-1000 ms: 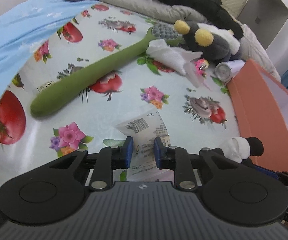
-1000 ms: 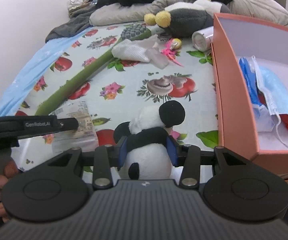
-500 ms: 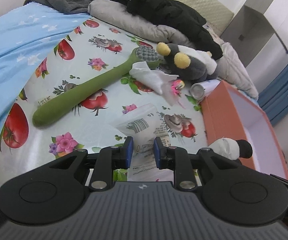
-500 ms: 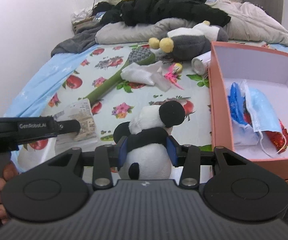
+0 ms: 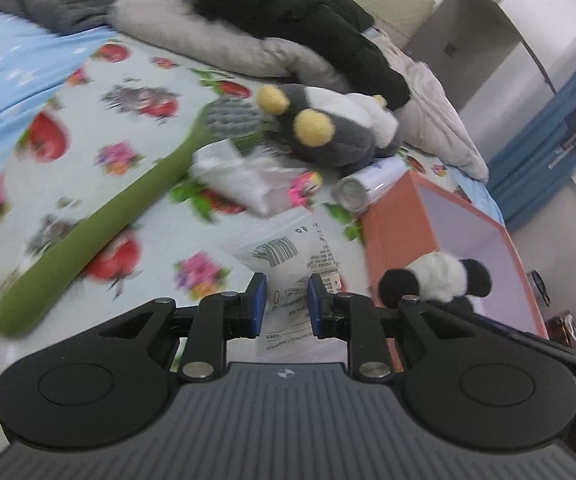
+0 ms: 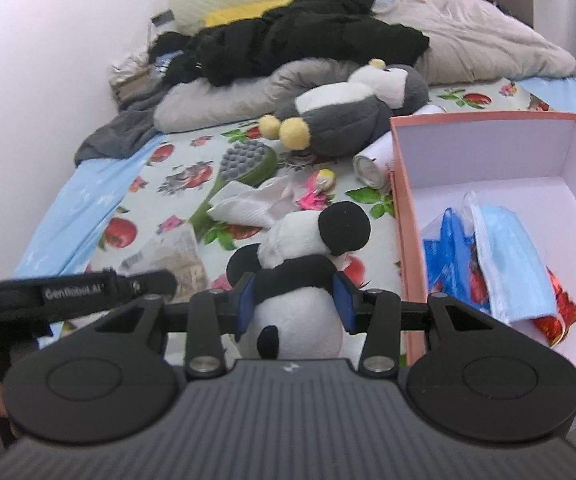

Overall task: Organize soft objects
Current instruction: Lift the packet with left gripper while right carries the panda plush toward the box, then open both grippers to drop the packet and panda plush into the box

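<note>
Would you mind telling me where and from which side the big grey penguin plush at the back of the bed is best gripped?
I would take the grey penguin plush by its yellow feet, coming from the near side. It lies on its side with the feet jutting toward us, small enough for the jaws; the body looks too broad, and clothes crowd it behind.

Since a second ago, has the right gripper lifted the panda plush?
Yes. The right gripper has raised the black-and-white panda plush upward; the pink box interior shows more.

Two plush toys — panda (image 6: 300, 276), penguin (image 6: 340, 120) — one box (image 6: 402, 216).
</note>
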